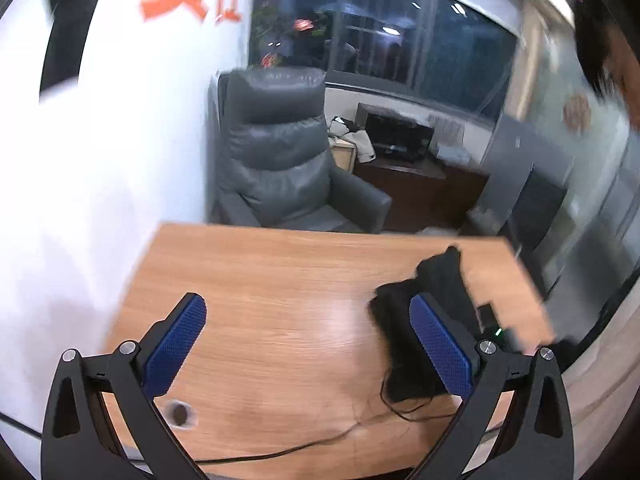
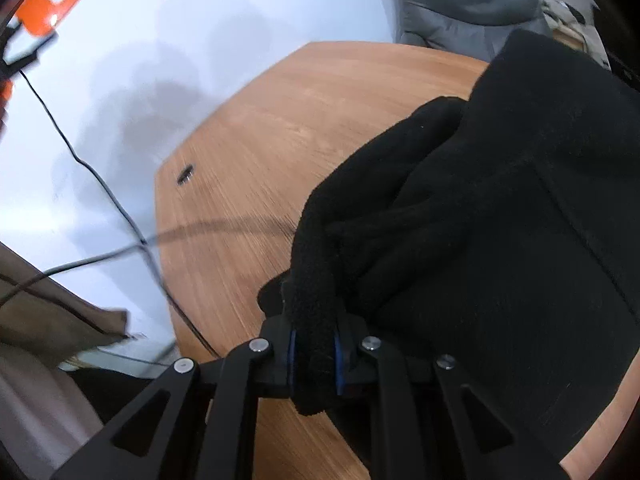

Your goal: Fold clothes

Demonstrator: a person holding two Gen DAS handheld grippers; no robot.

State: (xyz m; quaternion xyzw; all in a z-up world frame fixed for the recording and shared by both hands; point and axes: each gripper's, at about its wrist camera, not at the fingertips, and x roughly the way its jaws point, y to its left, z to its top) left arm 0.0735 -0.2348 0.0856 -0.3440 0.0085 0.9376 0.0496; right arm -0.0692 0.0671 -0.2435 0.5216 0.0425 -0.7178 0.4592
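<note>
Two tools at work: right tool clamped tight on a bunched edge of the black garment; left tool spread wide, empty, above the table. Garment heaped at the table's right side. Could slip from so small a pinch once lifted. Could also snag the thin cable nearby and drag it along.

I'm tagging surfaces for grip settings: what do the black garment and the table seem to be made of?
Black garment: looks like soft fleece or brushed knit, matte, with a fuzzy nap at the edge pinched in the right gripper.
Table: wood-grain top, probably laminate or veneer, smooth and semi-gloss, showing light reflections.
</note>
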